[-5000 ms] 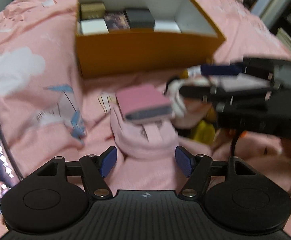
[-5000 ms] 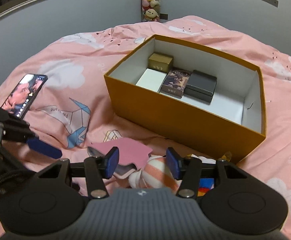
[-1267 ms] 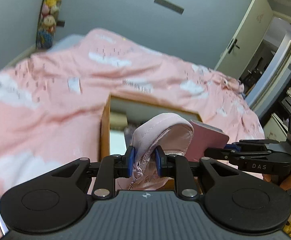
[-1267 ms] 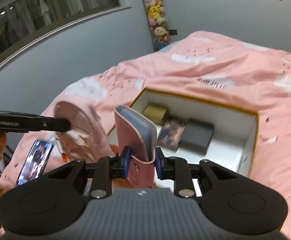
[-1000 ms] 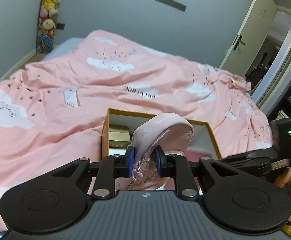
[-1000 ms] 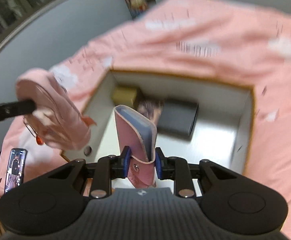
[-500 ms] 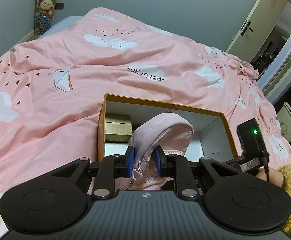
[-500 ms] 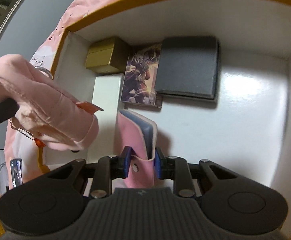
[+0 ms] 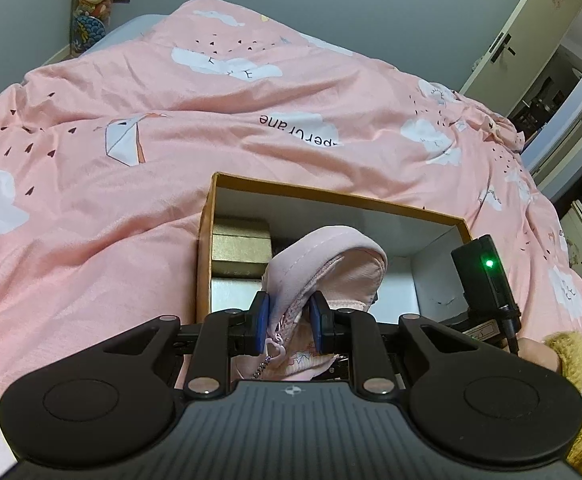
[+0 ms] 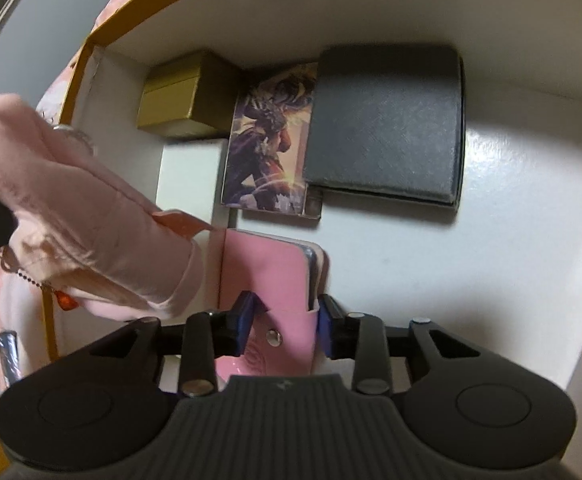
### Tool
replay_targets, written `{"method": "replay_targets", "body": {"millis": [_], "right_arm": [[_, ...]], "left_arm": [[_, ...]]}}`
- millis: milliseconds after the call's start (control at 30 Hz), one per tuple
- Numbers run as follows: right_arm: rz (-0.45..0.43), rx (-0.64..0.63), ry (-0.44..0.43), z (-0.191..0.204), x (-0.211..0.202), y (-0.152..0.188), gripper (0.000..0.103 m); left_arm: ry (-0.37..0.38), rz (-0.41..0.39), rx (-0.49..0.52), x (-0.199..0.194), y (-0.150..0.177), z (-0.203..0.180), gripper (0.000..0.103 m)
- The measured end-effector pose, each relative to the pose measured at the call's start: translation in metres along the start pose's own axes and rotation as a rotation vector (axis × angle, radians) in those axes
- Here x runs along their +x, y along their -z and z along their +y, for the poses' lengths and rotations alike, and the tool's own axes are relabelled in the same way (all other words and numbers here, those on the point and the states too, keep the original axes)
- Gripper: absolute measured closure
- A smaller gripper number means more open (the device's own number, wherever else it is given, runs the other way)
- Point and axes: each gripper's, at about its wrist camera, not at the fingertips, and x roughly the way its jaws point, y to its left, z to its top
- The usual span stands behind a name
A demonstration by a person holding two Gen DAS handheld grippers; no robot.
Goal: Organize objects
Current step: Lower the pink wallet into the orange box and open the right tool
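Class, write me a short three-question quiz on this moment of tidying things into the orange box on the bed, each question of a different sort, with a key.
1. True or false: the left gripper is shut on the pink fabric pouch.
2. Which item in the orange box lies directly beside the gold box? A) illustrated card box B) black case C) a phone
3. Fill in: the pink wallet sits between the fingers of the ___ gripper.

Key: 1 true. 2 A. 3 right; its jaws have just been opening and the pads look clear of the wallet.
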Motion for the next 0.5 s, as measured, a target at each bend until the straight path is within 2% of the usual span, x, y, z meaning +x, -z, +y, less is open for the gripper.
{"method": "replay_targets", "body": {"millis": [100,233,300,367,500], "right_arm": [[-0.014,-0.056,0.072,0.006,-0.007,0.004,0.063],[0.013,-0.099,0.060,0.008,-0.015,0.014,0.064],[0.021,-0.117,0.059,0.009,-0.014,0.018,0.081],[0.027,-0.113,0.062,0.008,-0.011,0.019,0.085],[0.019,-0.122,0.050,0.011,-0.007,0.020,0.085]], "left_arm": [[0.002,0.004,0.002,0.000,0.000,0.001,0.079],[0.012,0.023,0.001,0.002,0.000,0.000,0.079],[0.012,0.031,0.000,0.005,0.000,-0.001,0.079],[0.011,0.037,0.004,0.007,0.001,-0.002,0.079],[0.011,0.052,0.005,0.010,0.002,-0.003,0.079]]}}
